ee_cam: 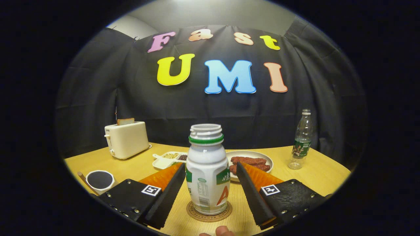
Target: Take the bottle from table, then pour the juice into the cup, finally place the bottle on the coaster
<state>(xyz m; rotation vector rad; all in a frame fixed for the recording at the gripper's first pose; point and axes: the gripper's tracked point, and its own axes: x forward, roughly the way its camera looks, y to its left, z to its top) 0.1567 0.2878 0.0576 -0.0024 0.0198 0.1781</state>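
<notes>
A white juice bottle [207, 170] with a green neck ring and no cap stands upright on a round cork coaster [209, 213], right between my fingers. My gripper [210, 165] is open. The right finger [249, 183] stands a small gap off the bottle's side, and the left finger [170, 190] lies very close to it or just brushing it. A white cup [99, 181] with dark liquid inside sits on the table beyond and left of the left finger.
A white toaster [126, 139] with a slice of bread stands at the back left. Behind the bottle are a divided dish [169, 159] of grains and a plate [252, 163] of meat strips. A clear water bottle [302, 139] stands back right. A person's fingertips [221, 231] show just below the coaster.
</notes>
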